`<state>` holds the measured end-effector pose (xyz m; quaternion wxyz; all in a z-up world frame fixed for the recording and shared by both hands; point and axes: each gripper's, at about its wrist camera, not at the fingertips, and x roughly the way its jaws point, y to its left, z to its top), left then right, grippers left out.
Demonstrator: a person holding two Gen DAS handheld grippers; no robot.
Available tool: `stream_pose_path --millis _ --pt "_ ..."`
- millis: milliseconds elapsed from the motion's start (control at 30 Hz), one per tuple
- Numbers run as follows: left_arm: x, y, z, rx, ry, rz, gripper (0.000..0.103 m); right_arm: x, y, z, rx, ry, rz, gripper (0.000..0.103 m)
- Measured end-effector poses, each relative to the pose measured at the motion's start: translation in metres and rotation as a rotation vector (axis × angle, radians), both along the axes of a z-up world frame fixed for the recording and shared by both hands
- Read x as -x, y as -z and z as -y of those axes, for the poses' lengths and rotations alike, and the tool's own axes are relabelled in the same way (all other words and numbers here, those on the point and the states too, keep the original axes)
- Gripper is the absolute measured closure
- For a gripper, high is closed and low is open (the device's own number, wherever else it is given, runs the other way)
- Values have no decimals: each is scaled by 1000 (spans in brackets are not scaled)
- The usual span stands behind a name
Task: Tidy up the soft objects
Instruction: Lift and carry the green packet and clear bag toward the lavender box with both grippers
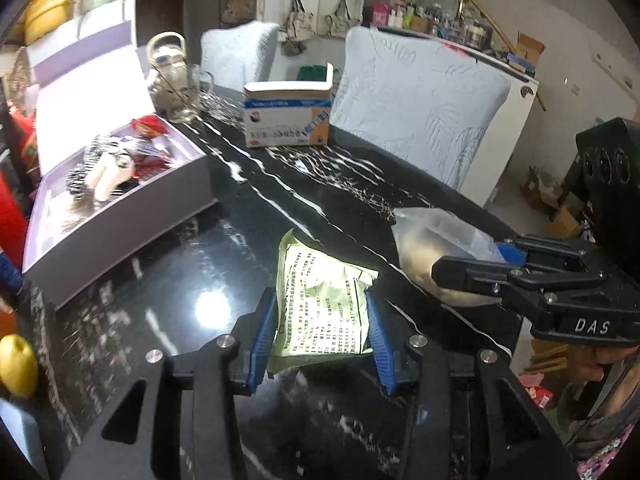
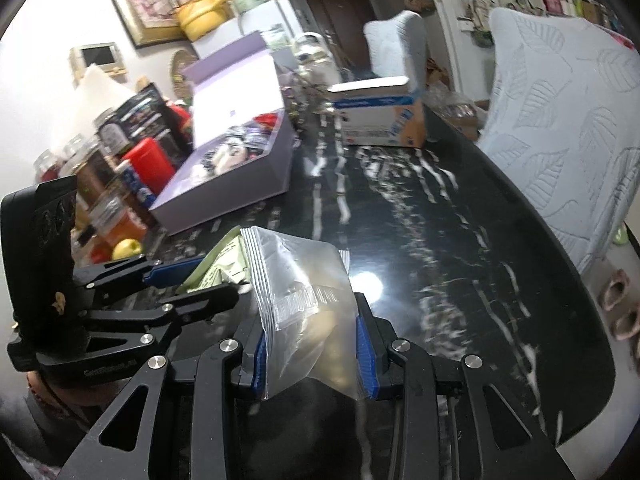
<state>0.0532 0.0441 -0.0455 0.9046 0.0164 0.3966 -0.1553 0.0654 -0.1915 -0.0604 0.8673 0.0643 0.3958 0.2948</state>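
Black-marble tabletop (image 1: 320, 176) lies beneath two lifted loads: left gripper (image 1: 322, 334) fingers clamp a printed sachet (image 1: 320, 300), right gripper (image 2: 312, 352) fingers pinch a zip bag (image 2: 304, 280), likely bound for the lavender box (image 1: 120, 216) at ten o'clock.

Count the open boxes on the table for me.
2. The purple box sits at the table's left side with its lid up; the blue-and-white carton stands at the far edge. Others may be hidden.
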Motion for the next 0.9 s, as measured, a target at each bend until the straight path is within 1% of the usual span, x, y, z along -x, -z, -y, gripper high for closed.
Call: stream_pose_path --millis 167,400,667,833,900 --pt "25 -14 -16 27 -54 53 60 22 -11 -18 -19 -48 43 68" --pt "53 -38 -42 57 -132 120 60 41 -30 -43 -45 -128 90 68" --pt "66 -71 -69 52 -205 227 60 42 -62 -73 -55 -198 191 68" --pt "63 -91 -86 54 -244 285 60 37 -87 -90 -70 -243 260 68" --pt "59 -103 -94 57 -262 318 60 32 -98 -96 -82 -261 279 68"
